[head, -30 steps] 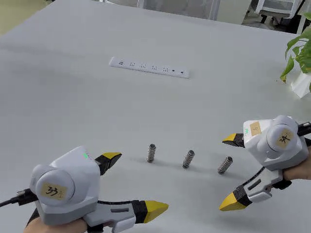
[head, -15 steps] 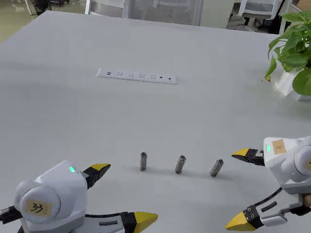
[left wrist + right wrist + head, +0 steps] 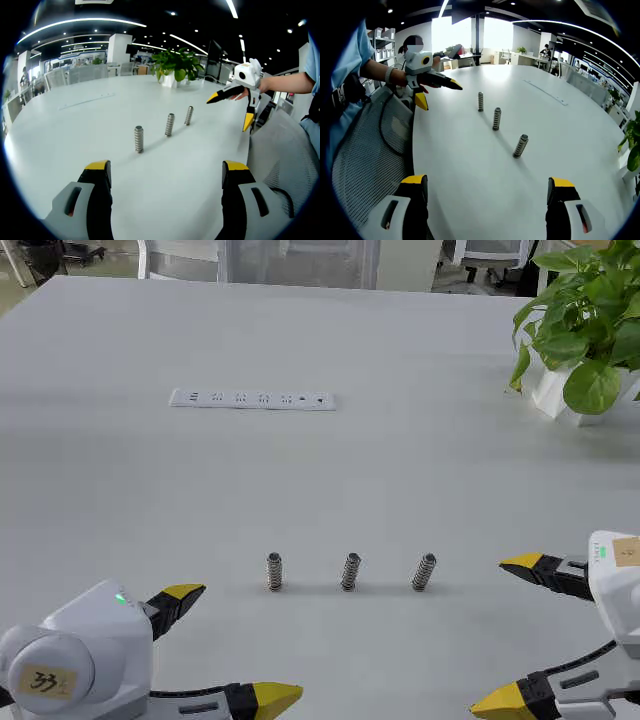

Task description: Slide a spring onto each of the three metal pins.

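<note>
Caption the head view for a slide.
Three upright springs in a row on the table, open left gripper and right gripper nearer; power strip, potted plant beyond.

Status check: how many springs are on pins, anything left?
Done, by the look of it: left spring, middle spring and right spring stand in a row on the table, as if sleeved on pins; the pins themselves are hidden by the coils. In hand: nothing, left gripper and right gripper are open and empty, apart from the row. Left: probably nothing.
</note>
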### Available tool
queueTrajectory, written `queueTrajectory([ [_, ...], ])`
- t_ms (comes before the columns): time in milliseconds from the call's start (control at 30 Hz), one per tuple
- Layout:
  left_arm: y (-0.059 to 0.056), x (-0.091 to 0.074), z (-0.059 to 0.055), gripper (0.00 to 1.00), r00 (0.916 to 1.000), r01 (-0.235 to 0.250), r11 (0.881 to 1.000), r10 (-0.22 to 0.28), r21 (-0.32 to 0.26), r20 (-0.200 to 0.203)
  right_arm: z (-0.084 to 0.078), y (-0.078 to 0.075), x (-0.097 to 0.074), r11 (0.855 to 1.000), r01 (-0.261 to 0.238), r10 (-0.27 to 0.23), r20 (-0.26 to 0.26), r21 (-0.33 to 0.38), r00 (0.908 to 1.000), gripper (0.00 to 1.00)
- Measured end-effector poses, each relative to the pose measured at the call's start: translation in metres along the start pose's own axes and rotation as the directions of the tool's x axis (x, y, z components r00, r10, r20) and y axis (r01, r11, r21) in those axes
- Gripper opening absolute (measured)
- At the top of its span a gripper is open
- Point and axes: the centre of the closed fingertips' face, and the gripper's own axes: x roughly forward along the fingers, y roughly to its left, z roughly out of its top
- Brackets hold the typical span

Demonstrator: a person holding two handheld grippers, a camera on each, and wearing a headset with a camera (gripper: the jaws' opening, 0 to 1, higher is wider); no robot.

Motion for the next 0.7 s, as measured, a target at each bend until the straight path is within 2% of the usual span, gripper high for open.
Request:
queueTrajectory([
  [300, 0.004, -0.005, -0.002, 0.9, 0.9999, -0.011, 1.0, 0.011, 0.0, -0.006, -0.014, 0.009, -0.004, 0.998, 0.016, -0.017, 0.014, 0.067, 0.9998, 0.99],
  [400, 0.006, -0.007, -0.002, 0.9, 0.9998, -0.02, 1.0, 0.02, -0.011, -0.002, -0.014, 0.012, -0.004, 0.997, 0.015, -0.018, 0.026, 0.082, 0.9995, 0.99],
  [500, 0.009, -0.01, -0.002, 0.9, 0.9994, -0.029, 0.999, 0.029, -0.035, 0.017, -0.016, 0.014, -0.002, 0.996, 0.009, -0.01, 0.014, 0.094, 0.9998, 0.99],
  [667, 0.013, -0.01, -0.007, 0.9, 0.9993, -0.037, 0.999, 0.037, -0.032, 0.0, -0.015, 0.022, -0.004, 0.994, -0.005, 0.001, 0.036, 0.109, 0.9994, 0.99],
  [700, 0.015, -0.01, -0.006, 0.9, 0.999, -0.044, 0.998, 0.044, -0.038, 0.006, -0.017, 0.024, -0.005, 0.994, -0.009, 0.005, 0.034, 0.111, 0.9994, 0.99],
])
